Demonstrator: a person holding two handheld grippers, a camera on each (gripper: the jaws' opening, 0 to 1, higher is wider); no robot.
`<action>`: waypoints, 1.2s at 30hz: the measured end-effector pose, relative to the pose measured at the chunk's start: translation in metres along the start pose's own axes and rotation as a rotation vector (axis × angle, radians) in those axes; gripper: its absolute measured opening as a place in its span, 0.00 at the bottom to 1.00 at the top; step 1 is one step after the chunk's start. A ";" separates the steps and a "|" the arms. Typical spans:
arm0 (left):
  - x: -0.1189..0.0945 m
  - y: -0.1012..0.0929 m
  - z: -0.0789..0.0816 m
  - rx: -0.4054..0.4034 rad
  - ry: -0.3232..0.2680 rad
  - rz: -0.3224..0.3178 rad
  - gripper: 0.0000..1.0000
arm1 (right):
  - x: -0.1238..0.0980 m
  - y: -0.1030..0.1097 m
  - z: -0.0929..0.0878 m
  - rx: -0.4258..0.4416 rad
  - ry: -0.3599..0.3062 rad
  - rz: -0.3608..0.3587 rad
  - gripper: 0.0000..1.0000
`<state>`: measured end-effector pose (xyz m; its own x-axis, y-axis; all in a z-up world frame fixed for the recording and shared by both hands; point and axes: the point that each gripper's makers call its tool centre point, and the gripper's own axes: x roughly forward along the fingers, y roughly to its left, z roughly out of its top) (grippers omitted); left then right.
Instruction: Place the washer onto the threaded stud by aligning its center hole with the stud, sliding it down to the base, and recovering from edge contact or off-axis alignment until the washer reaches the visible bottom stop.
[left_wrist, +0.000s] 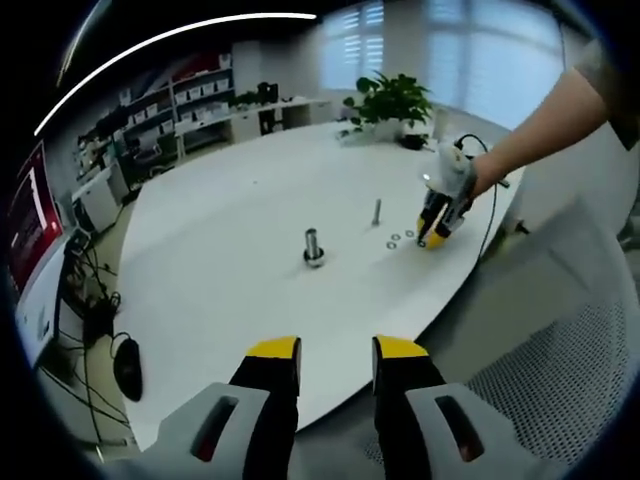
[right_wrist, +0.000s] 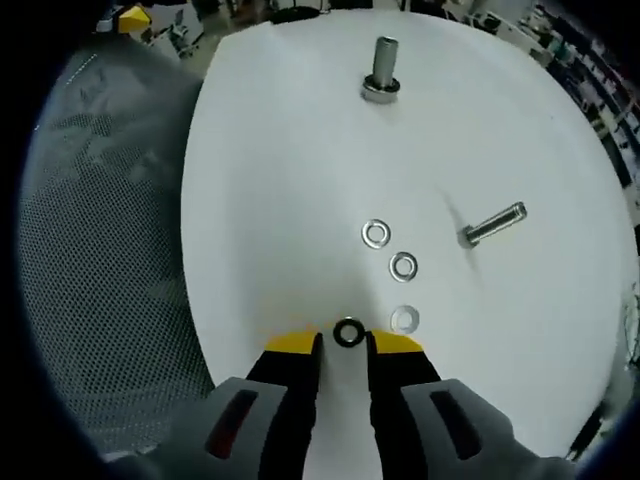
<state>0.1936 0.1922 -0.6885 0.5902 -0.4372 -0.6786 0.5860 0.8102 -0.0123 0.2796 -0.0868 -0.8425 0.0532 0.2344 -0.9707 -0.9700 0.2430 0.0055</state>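
Right gripper view: the right tongs (right_wrist: 345, 345) stand low over the near edge of the white table (right_wrist: 290, 180), jaws apart and released, yellow tips flanking a dark washer (right_wrist: 347, 333). That washer lies flat on the table in the gap between the tips; whether either tip touches it cannot be told. Just beyond and to the right lies a pale washer (right_wrist: 405, 319), then two more silver washers (right_wrist: 403, 266) (right_wrist: 376, 234) in a loose diagonal row, each apart from the next. To the right of the row a bolt (right_wrist: 492, 224) stands on its head; in this view it leans right. Farthest out, near the table's middle, the threaded stud (right_wrist: 383, 68) stands upright on its round base, well apart from the washers and bare of any washer. A mesh chair back (right_wrist: 100, 250) lies off the table's left edge.

Left gripper view: the left tongs (left_wrist: 335, 352) hang at the near table edge, jaws apart, nothing between them. The stud (left_wrist: 313, 245) stands mid-table, the bolt (left_wrist: 377, 211) beyond it. Further right the washers (left_wrist: 395, 238) lie by the right tongs (left_wrist: 433, 236), held by a person's hand (left_wrist: 452, 178). At the far edge stands a potted plant (left_wrist: 392, 100); shelves (left_wrist: 180, 100) line the far wall.
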 end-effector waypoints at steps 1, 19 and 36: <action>0.000 0.000 0.000 0.001 0.000 0.001 0.26 | 0.000 0.000 0.000 -0.009 0.009 0.004 0.20; 0.001 0.001 -0.003 0.019 0.022 0.014 0.26 | 0.003 -0.002 0.004 -0.103 0.133 0.015 0.15; 0.000 0.002 -0.002 0.013 0.015 0.019 0.26 | 0.000 0.000 0.003 -0.075 0.081 -0.073 0.14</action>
<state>0.1937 0.1949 -0.6906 0.5931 -0.4161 -0.6893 0.5822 0.8130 0.0102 0.2805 -0.0836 -0.8420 0.1077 0.1417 -0.9840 -0.9794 0.1852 -0.0805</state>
